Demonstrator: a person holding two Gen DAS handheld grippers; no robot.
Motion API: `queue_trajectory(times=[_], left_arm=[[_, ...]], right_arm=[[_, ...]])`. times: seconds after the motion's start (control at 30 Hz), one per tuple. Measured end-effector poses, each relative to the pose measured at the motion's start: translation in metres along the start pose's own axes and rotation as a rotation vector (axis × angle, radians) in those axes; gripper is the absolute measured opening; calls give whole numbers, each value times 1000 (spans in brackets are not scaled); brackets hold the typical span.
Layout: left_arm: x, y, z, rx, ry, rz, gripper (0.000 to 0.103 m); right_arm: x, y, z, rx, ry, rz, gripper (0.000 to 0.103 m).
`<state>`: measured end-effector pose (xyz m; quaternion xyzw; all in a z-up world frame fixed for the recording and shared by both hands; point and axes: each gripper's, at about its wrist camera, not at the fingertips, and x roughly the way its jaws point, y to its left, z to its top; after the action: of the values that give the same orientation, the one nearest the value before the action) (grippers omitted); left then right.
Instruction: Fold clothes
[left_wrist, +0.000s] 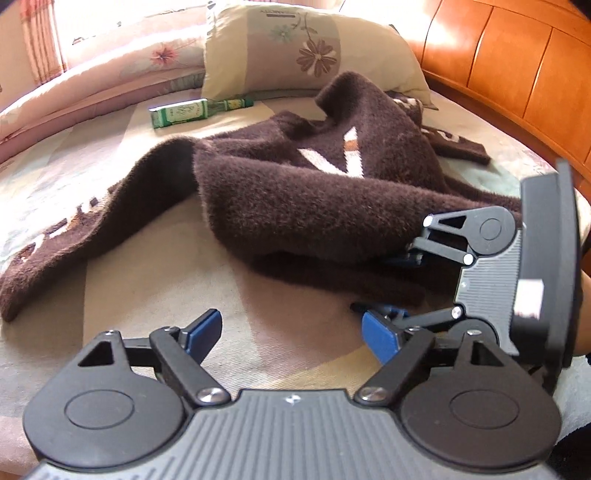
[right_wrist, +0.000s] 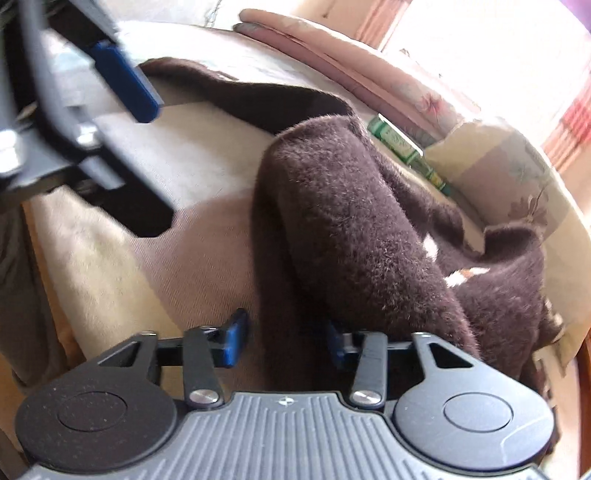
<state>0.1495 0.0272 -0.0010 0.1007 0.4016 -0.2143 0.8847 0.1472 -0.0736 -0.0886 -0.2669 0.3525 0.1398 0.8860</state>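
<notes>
Bedsheet (left_wrist: 155, 280) bare beneath spread left tongs (left_wrist: 291, 332); right tongs (right_wrist: 284, 341) straddle sweater (left_wrist: 295, 199) edge.

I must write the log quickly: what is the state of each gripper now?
Left gripper: open, nothing between its pads.
Right gripper: around the edge of the brown sweater; a firm grip cannot be told.
</notes>
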Motion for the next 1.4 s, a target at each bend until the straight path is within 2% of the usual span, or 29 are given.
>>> queue_trajectory(times=[0.1,0.3,0.53,0.73,0.77,0.8,0.87,0.9,0.97,1.1,1.2,1.4], left_arm=[[-11,6,-5,5,-7,13,84],[-35,26,-17,-21,-25,56,84],[-54,47,-25,-71,-59,103,86],[-68,54,-29,-98,-83,121,87],[-70,55,-29,-99,-87,125,87],[-72,55,-29,-101,-91,129,87],[-75,56,-28,-107,-96,130,87],[-75,57,-28,-115,-95,130,88],[-74,59,-27,-130,-90,129,88],[-67,58,-24,-136,-65,105,88],[-56,53,-18,-123,-39,88,88],[-27,34,9,-57,4,44,88]], right_arm=[[2,0,2,5,17,-25,14],[-11,-10,10,108,16,34,9],[-30,3,28,157,-16,206,8],[-52,33,47,175,-55,434,8],[-55,37,52,187,-65,492,8],[-59,40,56,199,-75,551,1],[-64,45,63,223,-90,670,1],[-65,47,66,216,-92,656,1],[-67,49,66,193,-97,574,5],[-69,14,44,279,-80,512,11],[-79,-28,16,360,-72,425,18],[-103,-140,-40,587,-90,239,27]])
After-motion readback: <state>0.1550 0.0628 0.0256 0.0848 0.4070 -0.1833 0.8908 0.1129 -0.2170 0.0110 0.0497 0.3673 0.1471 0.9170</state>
